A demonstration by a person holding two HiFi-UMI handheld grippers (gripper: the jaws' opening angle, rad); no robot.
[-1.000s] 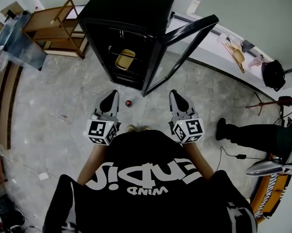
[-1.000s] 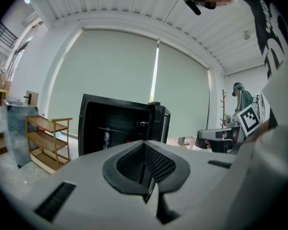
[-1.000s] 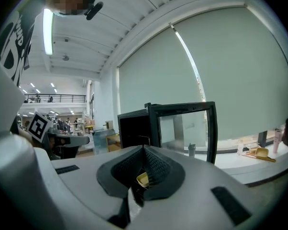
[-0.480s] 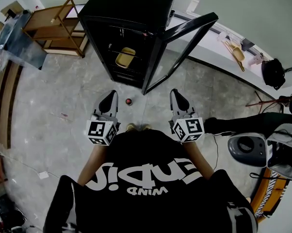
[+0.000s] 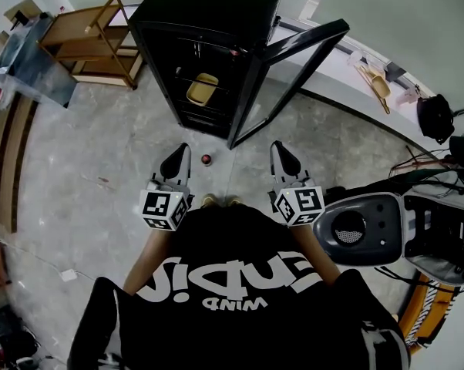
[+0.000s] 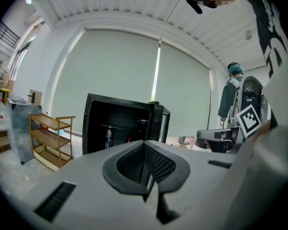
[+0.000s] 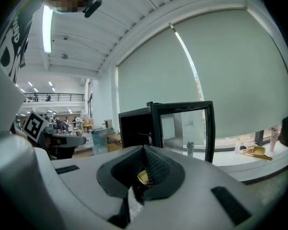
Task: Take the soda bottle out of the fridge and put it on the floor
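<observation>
- Bottle (image 5: 206, 159): red cap, seemingly standing on the floor (image 5: 101, 153) at our 12 o'clock, before the open fridge (image 5: 209, 21).
- Left gripper (image 5: 179, 151), right gripper (image 5: 281, 151): jaws together, empty.
- We judge the task done.

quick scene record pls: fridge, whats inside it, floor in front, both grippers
fridge: black fridge, door swung open
inside: yellow item on a wire shelf
floor: red-capped object, probably the soda bottle seen from above, standing just in front of the fridge
left gripper: jaws together, nothing held
right gripper: jaws together, nothing held
beside fridge: wooden shelf unit on its left
</observation>
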